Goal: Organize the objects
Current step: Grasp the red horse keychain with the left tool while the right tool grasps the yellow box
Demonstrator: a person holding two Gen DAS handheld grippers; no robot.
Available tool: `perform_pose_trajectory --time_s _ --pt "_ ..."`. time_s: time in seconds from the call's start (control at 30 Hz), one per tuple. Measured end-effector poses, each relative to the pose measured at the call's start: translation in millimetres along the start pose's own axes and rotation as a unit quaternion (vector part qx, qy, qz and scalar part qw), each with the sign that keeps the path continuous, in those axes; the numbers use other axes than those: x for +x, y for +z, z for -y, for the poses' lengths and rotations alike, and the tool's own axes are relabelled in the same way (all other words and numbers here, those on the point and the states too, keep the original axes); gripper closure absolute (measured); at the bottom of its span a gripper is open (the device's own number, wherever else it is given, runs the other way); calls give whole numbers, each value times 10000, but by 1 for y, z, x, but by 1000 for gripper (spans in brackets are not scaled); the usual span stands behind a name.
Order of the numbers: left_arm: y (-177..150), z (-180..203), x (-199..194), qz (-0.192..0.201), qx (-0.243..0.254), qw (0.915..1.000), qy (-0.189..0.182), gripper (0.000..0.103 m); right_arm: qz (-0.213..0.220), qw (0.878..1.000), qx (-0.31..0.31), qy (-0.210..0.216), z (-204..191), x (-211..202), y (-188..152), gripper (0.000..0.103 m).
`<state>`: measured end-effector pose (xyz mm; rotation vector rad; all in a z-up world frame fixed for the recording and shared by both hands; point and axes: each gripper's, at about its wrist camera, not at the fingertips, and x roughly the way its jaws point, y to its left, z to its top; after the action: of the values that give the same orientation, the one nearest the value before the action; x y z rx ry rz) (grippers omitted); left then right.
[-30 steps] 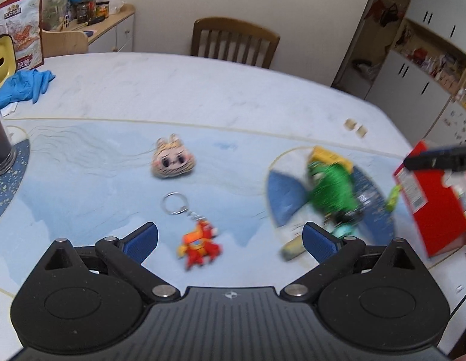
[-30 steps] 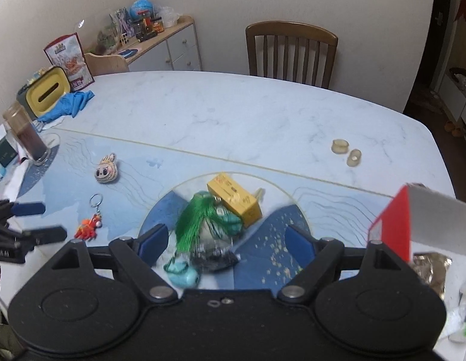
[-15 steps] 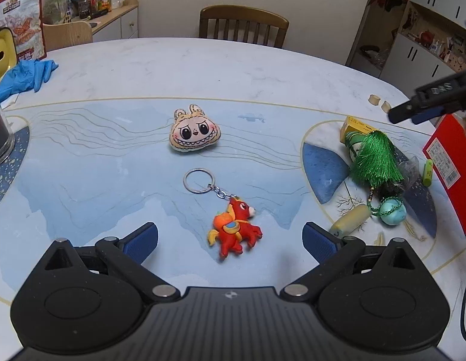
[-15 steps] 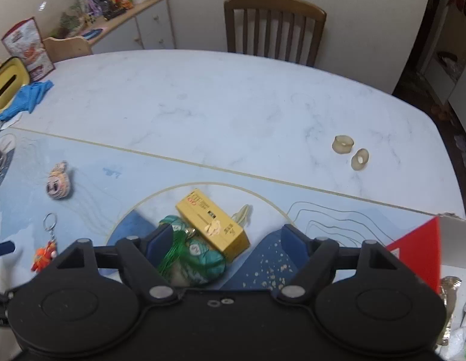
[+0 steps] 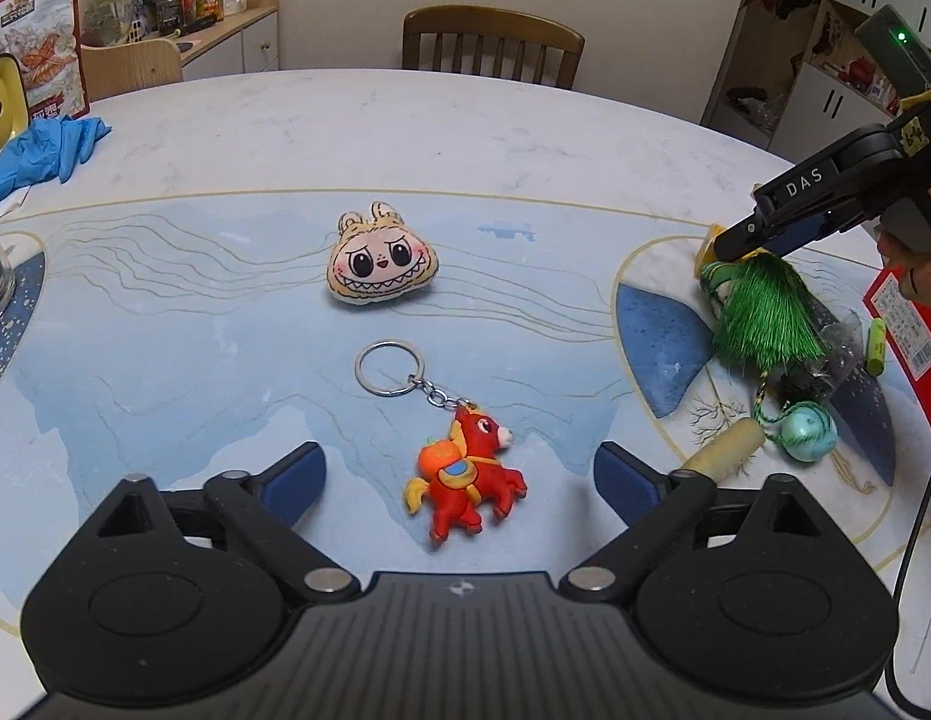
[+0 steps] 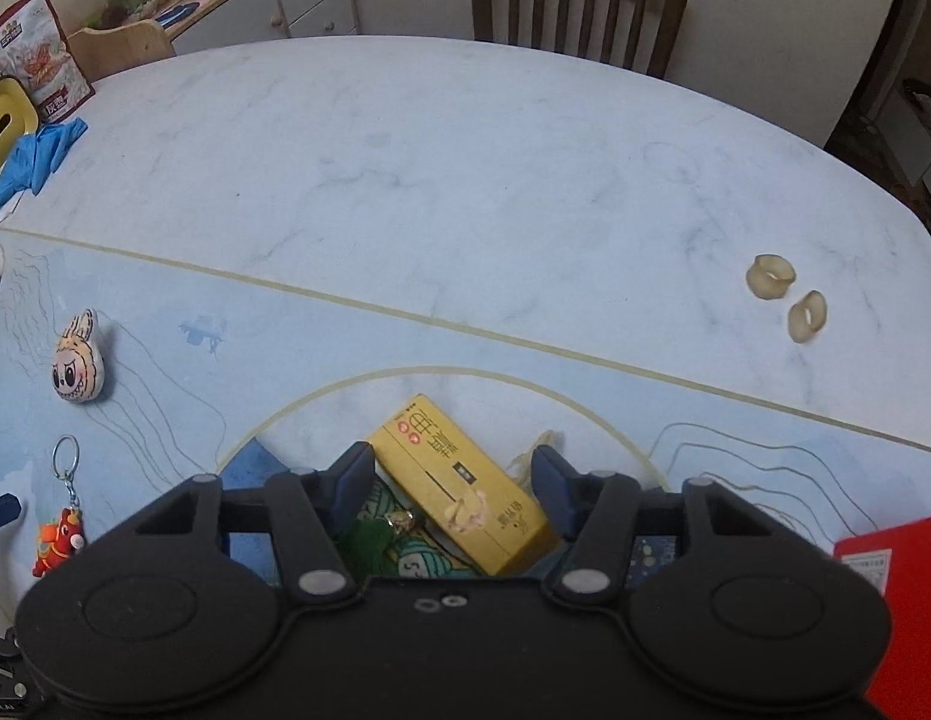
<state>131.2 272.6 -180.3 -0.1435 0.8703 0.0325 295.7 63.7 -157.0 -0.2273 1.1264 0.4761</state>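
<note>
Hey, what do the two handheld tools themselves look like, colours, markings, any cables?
Both are matte black plastic. The left tool and right tool have two linkage arms with silver pivot screws, round side housings, ribbed centre and blue fingers. Side-on, the right one shows white "DAS" lettering, a yellow tag, a green light and a black cable.

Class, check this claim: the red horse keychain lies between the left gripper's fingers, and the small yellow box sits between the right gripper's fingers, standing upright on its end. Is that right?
Not quite. The yellow box lies flat on its side, not upright, as the right wrist view shows. The rest holds: the red horse keychain lies between the left gripper's fingers, the box between the right gripper's.
</note>
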Motion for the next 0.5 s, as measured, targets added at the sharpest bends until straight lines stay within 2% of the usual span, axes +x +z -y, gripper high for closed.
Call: perform_pose_trajectory --time_s 0.1,0.2,0.27,0.33,0.5 --pt "0 2 0 38 112 9999 83 19 -54 9999 96 -51 7 6 3 57" --pt "0 5 0 56 230 9996 158 33 -130 9996 198 -119 17 11 4 59" --pt "1 6 -1 53 274 9994 198 38 -176 9993 308 -88 23 14 3 60" --pt "0 7 -2 59 285 9993 225 49 -202 9992 336 -99 25 16 3 65" --pt "0 10 -3 61 383 9989 256 61 -202 9986 466 -117 27 18 1 69"
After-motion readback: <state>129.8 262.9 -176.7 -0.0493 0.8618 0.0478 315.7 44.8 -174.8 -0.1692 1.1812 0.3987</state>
